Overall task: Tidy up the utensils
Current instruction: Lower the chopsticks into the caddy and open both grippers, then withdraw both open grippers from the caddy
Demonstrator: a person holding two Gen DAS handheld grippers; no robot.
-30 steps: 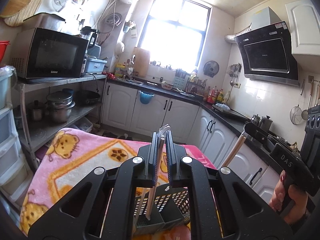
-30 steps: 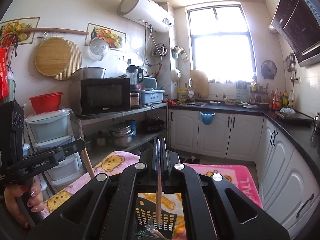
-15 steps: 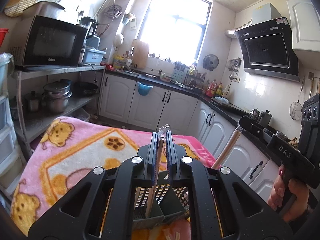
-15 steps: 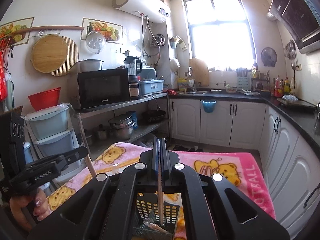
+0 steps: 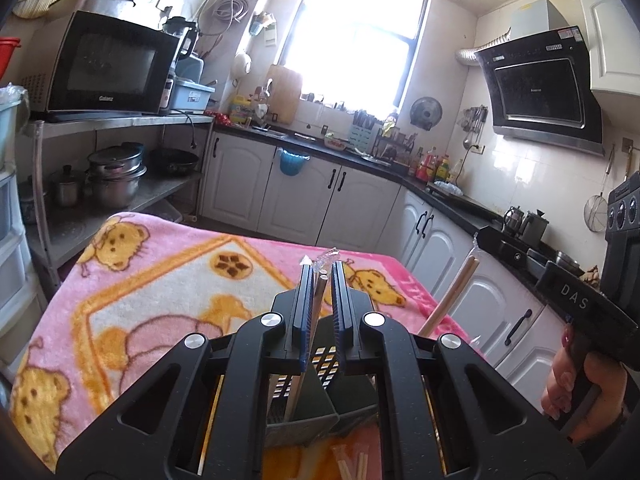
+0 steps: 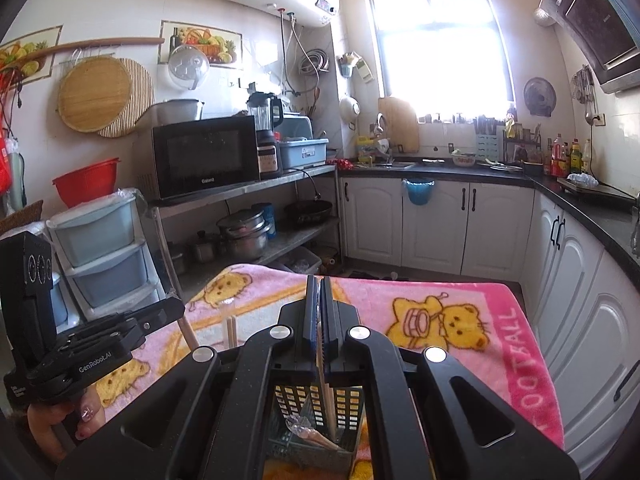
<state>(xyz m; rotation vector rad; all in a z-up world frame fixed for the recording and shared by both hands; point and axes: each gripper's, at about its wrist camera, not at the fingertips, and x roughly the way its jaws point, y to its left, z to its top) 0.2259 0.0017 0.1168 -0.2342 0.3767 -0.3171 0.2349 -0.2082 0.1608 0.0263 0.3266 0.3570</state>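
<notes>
While your left tool (image 5: pixel 318 280) pinches wrapped chopsticks (image 5: pixel 316 312) above the gray basket (image 5: pixel 304 416), their tips dip inside it. Your right tool (image 6: pixel 319 292) pinches bare chopsticks (image 6: pixel 325 384) above the basket too, and its jaws are opening.

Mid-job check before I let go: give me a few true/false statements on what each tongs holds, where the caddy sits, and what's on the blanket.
1. The left tongs are shut on wrapped chopsticks. True.
2. The right tongs are empty. False: they grip bare chopsticks.
3. Both pairs point down into the slotted utensil caddy. True.
4. The caddy stands on the metal shelf. False: it sits on the pink bear blanket.
5. More chopsticks lie on the blanket near the caddy. True.
</notes>
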